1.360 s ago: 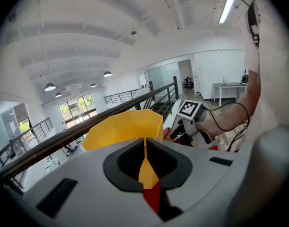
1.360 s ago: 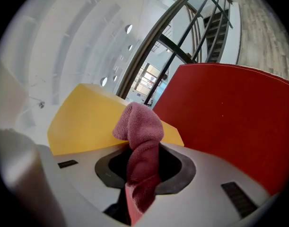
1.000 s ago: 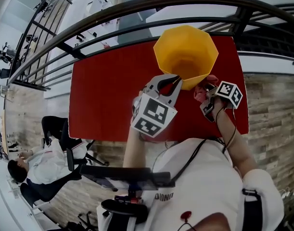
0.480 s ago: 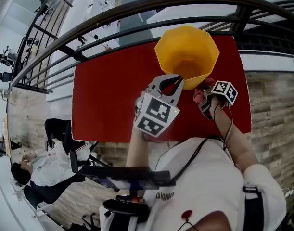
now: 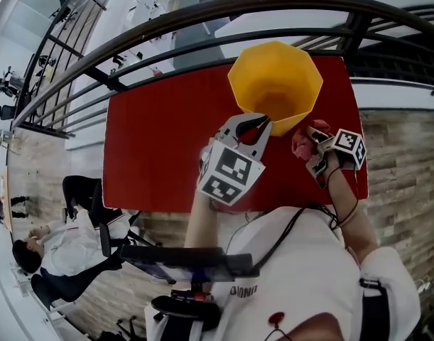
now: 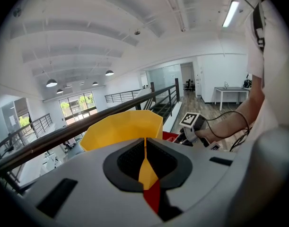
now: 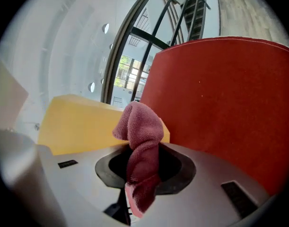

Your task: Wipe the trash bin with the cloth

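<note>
Okay, the yellow trash bin (image 5: 275, 77) stood upright at the far side of the red table (image 5: 160, 141) by the railing (image 5: 202, 13), long axis vertical, mouth facing up, walls narrowing downward. The left gripper (image 5: 257, 123) had its jaws nearly together with only a thin slit and nothing between them, tips aimed at the bin's near outer wall. The right gripper (image 7: 144, 169) was clenched on the pink cloth (image 7: 143, 141), which ran lengthwise out of the jaws, its folded end bent toward the bin just beside its near-right wall; contact couldn't be told.
</note>
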Action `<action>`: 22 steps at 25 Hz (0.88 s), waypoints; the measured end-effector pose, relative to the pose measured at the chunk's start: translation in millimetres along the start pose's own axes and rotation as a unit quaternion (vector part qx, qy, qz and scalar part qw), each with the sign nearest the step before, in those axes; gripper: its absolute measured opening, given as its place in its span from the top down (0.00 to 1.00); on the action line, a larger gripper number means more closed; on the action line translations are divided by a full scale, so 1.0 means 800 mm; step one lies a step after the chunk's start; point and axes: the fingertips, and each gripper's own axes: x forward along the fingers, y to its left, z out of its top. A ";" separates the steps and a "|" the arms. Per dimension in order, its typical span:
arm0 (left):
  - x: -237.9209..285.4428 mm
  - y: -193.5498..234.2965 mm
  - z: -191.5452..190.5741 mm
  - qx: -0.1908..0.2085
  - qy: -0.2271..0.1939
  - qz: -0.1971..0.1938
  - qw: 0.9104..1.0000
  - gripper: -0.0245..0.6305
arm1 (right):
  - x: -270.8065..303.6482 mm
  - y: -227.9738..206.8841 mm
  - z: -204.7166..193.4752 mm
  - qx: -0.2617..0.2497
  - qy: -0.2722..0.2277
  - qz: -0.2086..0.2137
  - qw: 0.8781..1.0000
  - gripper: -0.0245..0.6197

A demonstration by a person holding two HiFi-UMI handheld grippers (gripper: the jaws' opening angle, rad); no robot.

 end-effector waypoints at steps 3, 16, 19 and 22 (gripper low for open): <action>0.005 -0.009 0.000 -0.002 0.001 -0.009 1.000 0.94 | -0.034 0.034 0.009 0.011 -0.014 0.045 0.999 0.81; 0.029 -0.039 0.019 -0.005 -0.009 -0.026 1.000 0.94 | -0.108 0.188 -0.007 -0.044 -0.035 0.184 0.981 0.81; 0.031 -0.039 0.020 0.000 -0.009 -0.020 1.000 0.94 | -0.098 0.186 -0.015 -0.047 -0.030 0.180 0.982 0.81; 0.034 -0.036 0.022 -0.001 -0.010 -0.018 1.000 0.94 | -0.085 0.175 -0.015 -0.047 -0.027 0.162 0.985 0.81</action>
